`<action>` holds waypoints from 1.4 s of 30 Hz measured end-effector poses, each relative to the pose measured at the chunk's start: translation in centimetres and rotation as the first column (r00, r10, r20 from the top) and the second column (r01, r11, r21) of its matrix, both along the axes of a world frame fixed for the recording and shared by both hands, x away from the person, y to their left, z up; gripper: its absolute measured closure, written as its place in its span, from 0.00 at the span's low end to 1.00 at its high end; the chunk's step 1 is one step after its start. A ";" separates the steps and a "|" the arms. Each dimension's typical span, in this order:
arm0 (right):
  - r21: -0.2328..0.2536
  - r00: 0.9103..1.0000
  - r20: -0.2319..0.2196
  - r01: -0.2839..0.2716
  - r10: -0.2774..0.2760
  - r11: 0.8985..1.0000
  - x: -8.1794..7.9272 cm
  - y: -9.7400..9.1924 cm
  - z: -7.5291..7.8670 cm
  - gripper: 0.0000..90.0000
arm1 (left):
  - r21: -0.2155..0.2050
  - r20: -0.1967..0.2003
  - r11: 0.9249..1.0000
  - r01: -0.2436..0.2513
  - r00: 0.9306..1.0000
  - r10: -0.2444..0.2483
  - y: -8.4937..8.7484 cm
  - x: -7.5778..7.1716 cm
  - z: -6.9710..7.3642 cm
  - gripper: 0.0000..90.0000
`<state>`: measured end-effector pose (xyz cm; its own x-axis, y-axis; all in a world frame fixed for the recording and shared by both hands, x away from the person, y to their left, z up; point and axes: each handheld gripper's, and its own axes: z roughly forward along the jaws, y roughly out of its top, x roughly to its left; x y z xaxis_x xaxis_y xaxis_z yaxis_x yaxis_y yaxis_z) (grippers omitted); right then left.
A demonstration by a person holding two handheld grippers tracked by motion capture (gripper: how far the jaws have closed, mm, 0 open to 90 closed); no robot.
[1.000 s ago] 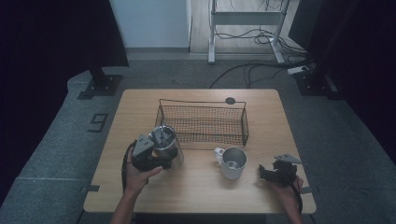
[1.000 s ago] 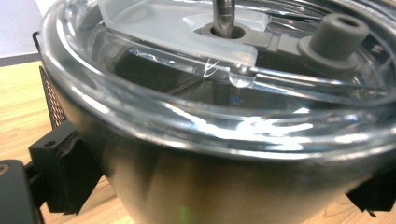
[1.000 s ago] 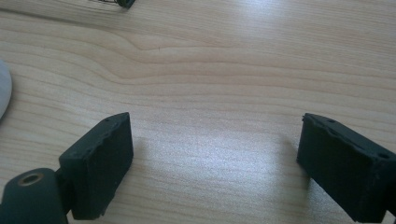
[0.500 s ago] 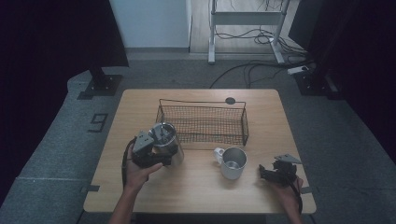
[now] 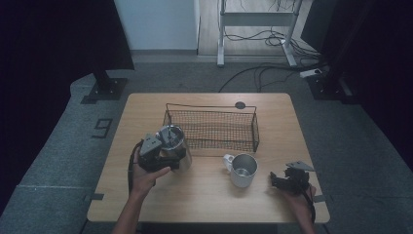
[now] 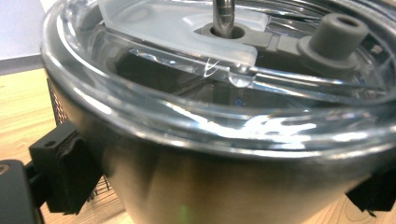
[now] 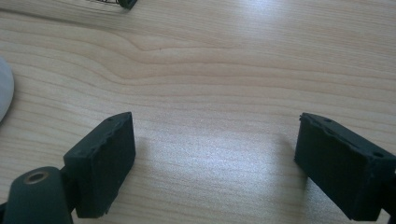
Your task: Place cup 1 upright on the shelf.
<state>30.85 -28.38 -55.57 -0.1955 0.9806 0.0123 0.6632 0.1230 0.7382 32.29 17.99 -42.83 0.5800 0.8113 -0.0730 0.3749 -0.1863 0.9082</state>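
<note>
You are holding a steel pot (image 5: 174, 148) with a clear lid in your left gripper (image 5: 160, 153), left of centre in the high view, just in front of the left end of the wire basket (image 5: 212, 127). In the left gripper view the pot's steel wall (image 6: 224, 186) is sitting between the two black jaws, both pressing against its sides, so the gripper is clamping on the pot just under the lid's rim (image 6: 196, 116). The lid is showing a grey knob (image 6: 332, 33) at upper right of that view and a metal stem (image 6: 223, 14) at top centre.

Your right gripper (image 5: 282, 181) is resting low at the lower right of the high view, to the right of the metal mug (image 5: 242, 169) and apart from it. In the right gripper view its jaws are standing wide apart over bare wood of the tabletop (image 7: 219, 70), nothing between them. The mug is standing upright near the middle of the tabletop, its handle pointing to upper left, just in front of the basket's right half
</note>
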 end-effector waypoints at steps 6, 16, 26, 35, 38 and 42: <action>0.000 1.000 0.000 0.000 0.000 1.000 0.0 0.0 0.0 0.14 | 0.002 0.000 1.000 -0.006 1.000 0.006 0.0 0.3 0.1 0.05; 0.000 1.000 0.001 0.000 0.000 1.000 0.0 0.0 0.0 0.14 | 0.005 0.002 1.000 -0.014 1.000 0.014 0.0 0.8 0.7 0.05; 0.001 1.000 0.001 0.000 0.000 1.000 0.0 0.0 0.0 0.14 | 0.013 0.005 1.000 -0.014 1.000 0.014 -0.1 1.2 1.3 0.05; 0.001 1.000 0.001 0.000 0.000 1.000 0.0 0.0 0.0 0.14 | 0.019 0.006 1.000 -0.016 1.000 0.016 -0.2 1.5 1.9 0.05; 0.001 1.000 0.000 0.000 0.000 1.000 0.0 0.0 0.0 0.14 | 0.019 0.009 1.000 -0.017 1.000 0.017 -0.2 1.6 2.2 0.05; 0.002 1.000 0.001 0.000 0.000 1.000 0.0 0.0 0.0 0.14 | 0.020 0.016 1.000 -0.017 1.000 0.017 -0.3 1.7 2.6 0.05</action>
<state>30.84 -28.38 -55.56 -0.1950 0.9807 0.0137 0.6628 0.1215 0.7389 33.97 17.72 -40.21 0.5672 0.8222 -0.0475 0.3635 -0.1982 0.9103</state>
